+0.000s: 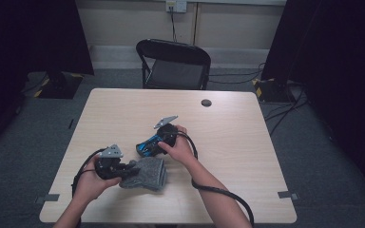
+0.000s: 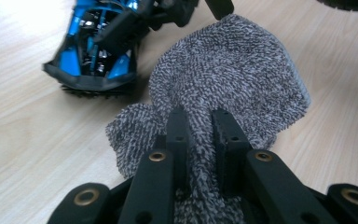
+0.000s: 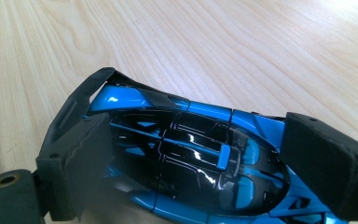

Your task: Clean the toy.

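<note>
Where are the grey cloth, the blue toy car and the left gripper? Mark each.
grey cloth [image 2: 233, 79], left gripper view, middle of the bunched terry surface.
blue toy car [image 3: 191, 154], right gripper view, black roof panel.
left gripper [image 2: 199, 135], left gripper view, between its fingertips, shut on cloth.

One blue and black toy car and one grey terry cloth lie on the single wooden desk, so two loose things in all. Two claws are at work there, the left claw pinched on the cloth and the right claw clamped across the car, each in one of the person's two hands. Beyond the desk stands one black folding chair, and one small dark round cap sits in the desktop near its far edge.
</note>
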Demonstrator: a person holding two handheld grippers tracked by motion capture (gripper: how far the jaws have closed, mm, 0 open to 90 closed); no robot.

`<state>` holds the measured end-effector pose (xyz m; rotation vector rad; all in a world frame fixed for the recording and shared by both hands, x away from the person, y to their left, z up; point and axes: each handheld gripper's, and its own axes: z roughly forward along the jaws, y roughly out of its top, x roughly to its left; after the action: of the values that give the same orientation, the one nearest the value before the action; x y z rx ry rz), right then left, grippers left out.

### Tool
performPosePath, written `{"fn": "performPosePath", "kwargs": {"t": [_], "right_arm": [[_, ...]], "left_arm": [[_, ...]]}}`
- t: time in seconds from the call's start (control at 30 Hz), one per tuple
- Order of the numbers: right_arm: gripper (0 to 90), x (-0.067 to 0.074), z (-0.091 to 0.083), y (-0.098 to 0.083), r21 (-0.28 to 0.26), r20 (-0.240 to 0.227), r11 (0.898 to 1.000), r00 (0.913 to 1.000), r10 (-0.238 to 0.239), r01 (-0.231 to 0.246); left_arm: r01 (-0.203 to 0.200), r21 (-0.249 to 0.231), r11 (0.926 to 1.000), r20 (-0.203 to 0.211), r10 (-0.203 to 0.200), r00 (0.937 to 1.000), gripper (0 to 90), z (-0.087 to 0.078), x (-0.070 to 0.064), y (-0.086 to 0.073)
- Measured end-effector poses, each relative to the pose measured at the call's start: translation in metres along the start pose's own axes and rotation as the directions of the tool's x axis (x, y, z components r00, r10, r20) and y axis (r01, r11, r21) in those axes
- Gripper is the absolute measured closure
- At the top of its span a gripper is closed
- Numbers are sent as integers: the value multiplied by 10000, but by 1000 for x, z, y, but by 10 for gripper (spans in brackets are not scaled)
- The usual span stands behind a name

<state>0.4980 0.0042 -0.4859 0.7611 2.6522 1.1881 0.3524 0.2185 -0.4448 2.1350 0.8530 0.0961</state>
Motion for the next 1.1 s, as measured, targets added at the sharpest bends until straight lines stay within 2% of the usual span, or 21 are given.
{"fn": "performPosePath", "kwargs": {"t": [0.17,0.23,0.3,0.53,0.7,0.93,1.1], "right_arm": [[89,0,0,-1,-20,15,10000,10000,37,-36],[89,0,0,0,-12,13,10000,10000,24,-24],[89,0,0,0,-16,15,10000,10000,6,-6],[89,0,0,-1,-37,20,10000,10000,28,-27],[88,0,0,-1,-31,14,10000,10000,24,-24],[89,0,0,-1,-81,7,10000,10000,16,-16],[89,0,0,-2,-127,6,9999,10000,6,-6]], "left_arm": [[-10,234,9997,277,3,9996,786,9,-3,-3],[-184,464,9988,235,173,9996,786,13,-4,-3],[-194,590,9981,220,181,9996,785,16,-3,-4],[-68,1016,9948,-185,87,9998,785,22,6,-8],[58,1051,9944,-545,0,9985,785,23,13,-6],[-73,1218,9925,-980,194,9950,784,25,22,-2],[82,1197,9928,-1210,64,9926,784,26,31,-2]]}}
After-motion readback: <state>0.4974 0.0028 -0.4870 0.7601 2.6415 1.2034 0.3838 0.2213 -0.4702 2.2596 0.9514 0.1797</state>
